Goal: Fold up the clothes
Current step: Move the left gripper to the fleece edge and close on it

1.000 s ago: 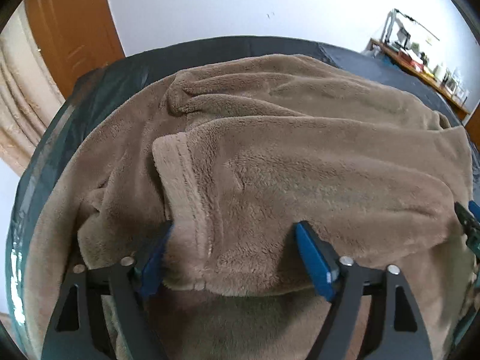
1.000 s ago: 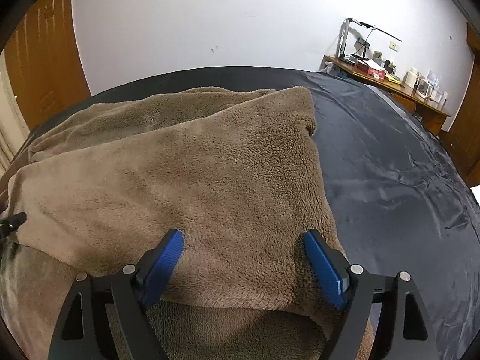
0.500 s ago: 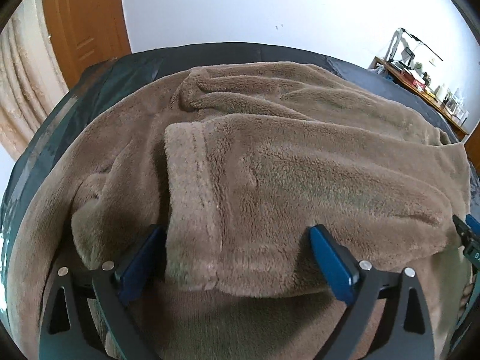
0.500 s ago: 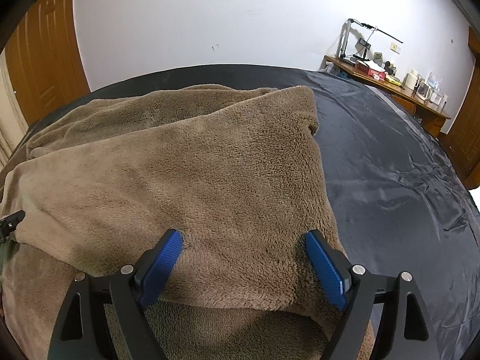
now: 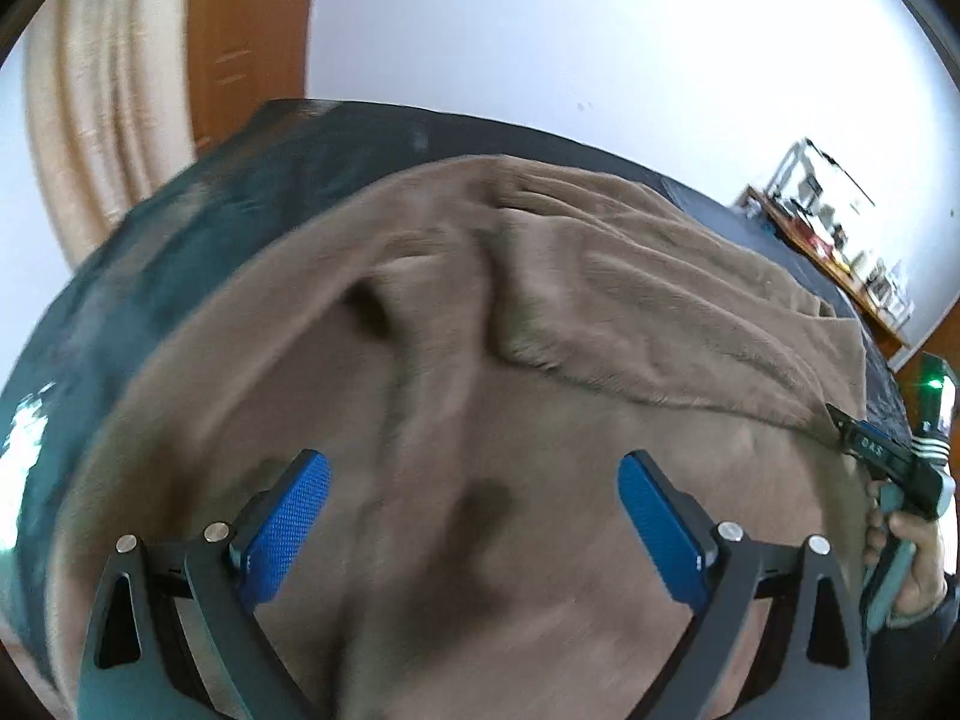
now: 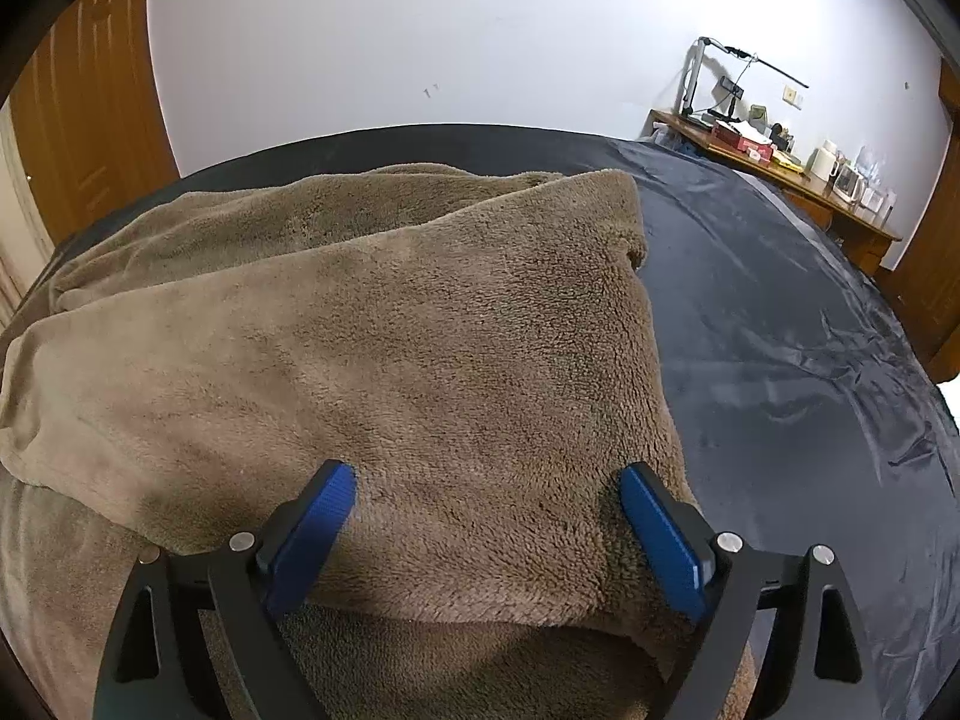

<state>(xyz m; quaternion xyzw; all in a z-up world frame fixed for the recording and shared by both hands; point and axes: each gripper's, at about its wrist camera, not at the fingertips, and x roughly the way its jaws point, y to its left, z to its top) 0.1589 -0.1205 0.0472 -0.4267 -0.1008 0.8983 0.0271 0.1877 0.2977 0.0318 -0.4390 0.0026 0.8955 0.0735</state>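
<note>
My left gripper (image 5: 474, 516) hangs released over the brown fleece garment (image 5: 540, 396), nothing between its blue pads. My right gripper (image 6: 486, 528) is opening, its jaws astride the folded top layer without pinching it. The garment (image 6: 372, 360) lies on the dark sheet (image 6: 810, 360), which shows from twelve to four o'clock

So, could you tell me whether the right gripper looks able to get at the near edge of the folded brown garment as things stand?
Probably yes: the right gripper sits over the garment with jaws opening; nothing blocks its near edge.
</note>
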